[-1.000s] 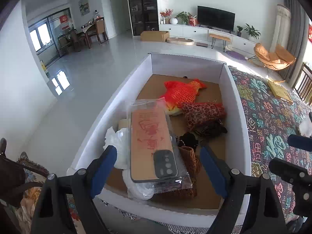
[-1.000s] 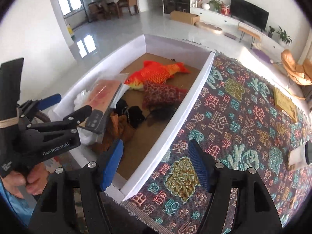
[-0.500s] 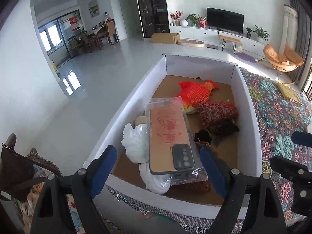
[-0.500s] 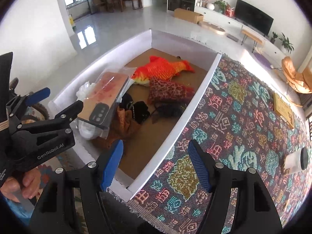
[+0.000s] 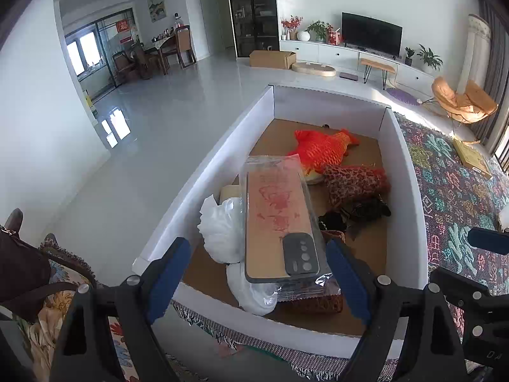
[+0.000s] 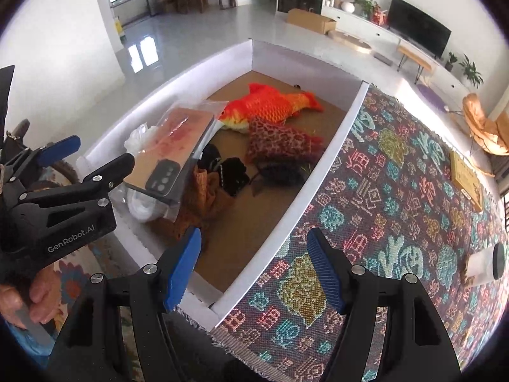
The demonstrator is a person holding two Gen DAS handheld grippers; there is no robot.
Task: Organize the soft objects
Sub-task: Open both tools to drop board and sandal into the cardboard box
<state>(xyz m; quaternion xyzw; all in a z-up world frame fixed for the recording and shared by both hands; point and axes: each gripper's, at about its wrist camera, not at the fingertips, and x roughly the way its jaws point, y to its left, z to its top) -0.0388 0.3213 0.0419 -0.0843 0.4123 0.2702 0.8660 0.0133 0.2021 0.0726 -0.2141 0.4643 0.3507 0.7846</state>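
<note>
Several soft items sit in the white cardboard box (image 5: 400, 191). Left wrist view: left gripper (image 5: 259, 278) jaws spread, empty, over the near end. The bagged phone case (image 5: 280, 222) at 12 o'clock looks light and slippery; pinch across its stiff card, not the loose film.

Right wrist view: right gripper (image 6: 254, 269) jaws spread, empty, above the box wall. The plush fish (image 6: 270, 105) at 12 o'clock is squashy; grab mid-body.

White walls and a glossy white floor (image 5: 178, 117); a television (image 5: 370, 33) on a low white cabinet (image 5: 321, 51), dining chairs (image 5: 178, 47) by bright windows (image 5: 81, 52).
</note>
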